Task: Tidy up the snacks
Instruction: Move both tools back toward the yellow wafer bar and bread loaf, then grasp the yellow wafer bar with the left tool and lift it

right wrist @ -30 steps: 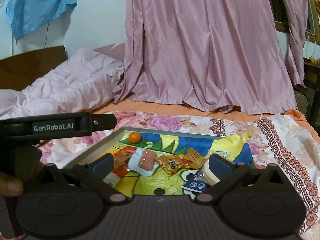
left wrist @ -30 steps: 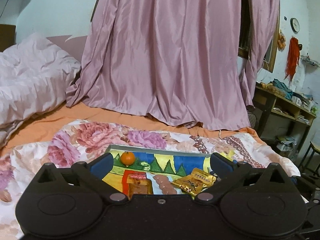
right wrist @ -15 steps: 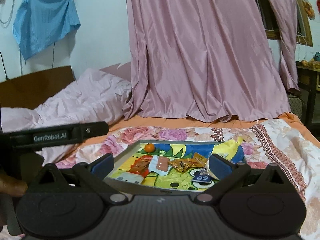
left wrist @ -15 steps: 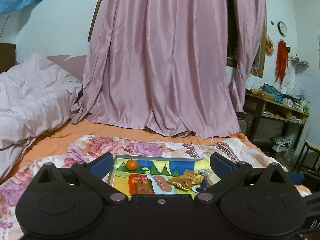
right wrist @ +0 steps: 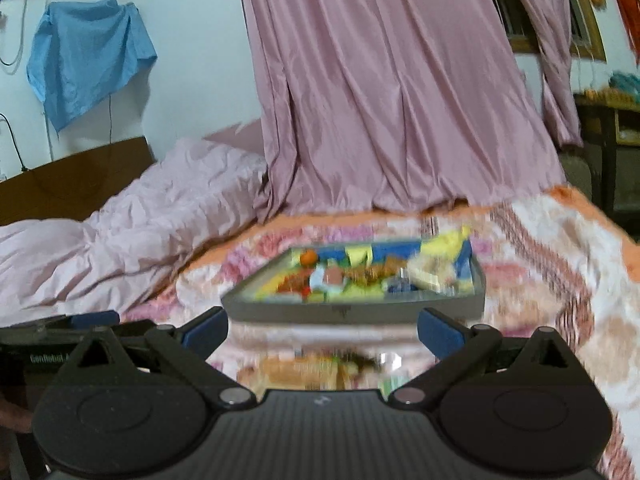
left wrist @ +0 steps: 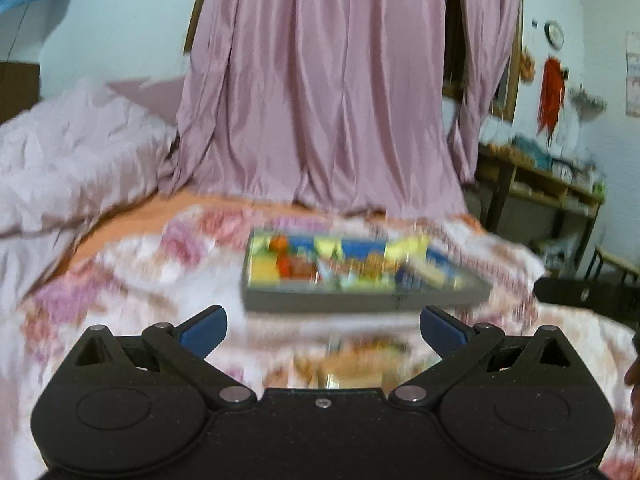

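A grey-rimmed tray (left wrist: 360,300) (right wrist: 352,312) with a colourful picture bottom lies on the flowered bedspread, blurred by motion. Inside it I make out a small orange (left wrist: 277,243) (right wrist: 308,257) at the back left and several snack packets (left wrist: 360,268) (right wrist: 360,274) across the middle. My left gripper (left wrist: 323,330) is open, well short of the tray, with nothing between its blue pads. My right gripper (right wrist: 322,330) is open too, also on the near side of the tray and empty. The other gripper's black body (right wrist: 48,344) shows at the left edge of the right wrist view.
The flowered bedspread (left wrist: 140,288) covers the bed, with a crumpled pink quilt (right wrist: 120,232) at the left. A pink curtain (left wrist: 340,100) hangs behind. A wooden shelf unit (left wrist: 552,196) stands to the right, and a blue cloth (right wrist: 88,56) hangs on the wall.
Both grippers have pulled back and away from the tray, which now sits farther off and beyond the fingertips instead of between them. Both stay open.
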Demonstrator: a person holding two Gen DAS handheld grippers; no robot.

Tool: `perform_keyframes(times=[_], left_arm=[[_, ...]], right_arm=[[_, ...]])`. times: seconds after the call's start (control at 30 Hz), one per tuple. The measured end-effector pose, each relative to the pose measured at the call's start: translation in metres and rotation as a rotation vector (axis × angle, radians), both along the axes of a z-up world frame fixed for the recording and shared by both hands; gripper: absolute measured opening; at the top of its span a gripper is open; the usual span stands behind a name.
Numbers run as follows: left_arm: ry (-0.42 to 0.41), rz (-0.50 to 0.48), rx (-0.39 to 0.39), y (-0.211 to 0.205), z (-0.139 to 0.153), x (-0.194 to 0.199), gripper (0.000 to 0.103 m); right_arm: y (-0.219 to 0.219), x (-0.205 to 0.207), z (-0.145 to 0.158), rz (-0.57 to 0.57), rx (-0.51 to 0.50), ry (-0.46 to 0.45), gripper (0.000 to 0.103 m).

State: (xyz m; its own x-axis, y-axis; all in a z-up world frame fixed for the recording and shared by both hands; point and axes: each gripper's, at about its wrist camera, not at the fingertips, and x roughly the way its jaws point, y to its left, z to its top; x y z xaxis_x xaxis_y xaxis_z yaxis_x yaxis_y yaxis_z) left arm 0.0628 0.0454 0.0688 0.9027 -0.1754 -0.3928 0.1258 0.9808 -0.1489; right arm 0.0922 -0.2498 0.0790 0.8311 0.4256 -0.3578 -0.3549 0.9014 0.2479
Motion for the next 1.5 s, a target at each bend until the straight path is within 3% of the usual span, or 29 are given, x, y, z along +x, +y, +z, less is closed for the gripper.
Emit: perform_keyframes(times=[0.2,0.33,0.53,0.93,1.2,1.43,1.5], left_arm=[[0.090,-0.027,0.046,-0.006,-0.043,-0.011,0.102],[0.151,-0.064,0.072,-0.017,-0.064,-0.001,0.102],[0.208,-0.102,0.083,-0.030,-0.081,0.008,0.102],[0.318,-0.056,0.107,-0.034,-0.113,0.054,0.102],[0.400,-0.059,0.075,-0.030,-0.138,0.082,0.102],[0.380,-0.152,0.122,-0.038,-0.147,0.088,0.101],[0.371,-0.156,0.141,-0.039,-0.148,0.089,0.096]], right_arm=[[-0.010,-0.008,-0.046,-0.021,-0.008,0.097,0.103],[-0.014,-0.004,-0.060,-0.045,0.011,0.136,0.103],[-0.018,0.001,-0.066,-0.042,0.050,0.175,0.103],[-0.025,0.004,-0.063,-0.058,0.099,0.191,0.103],[-0.025,0.004,-0.064,-0.067,0.100,0.202,0.103],[-0.024,0.005,-0.066,-0.063,0.097,0.213,0.103],[-0.023,0.005,-0.066,-0.065,0.098,0.213,0.103]])
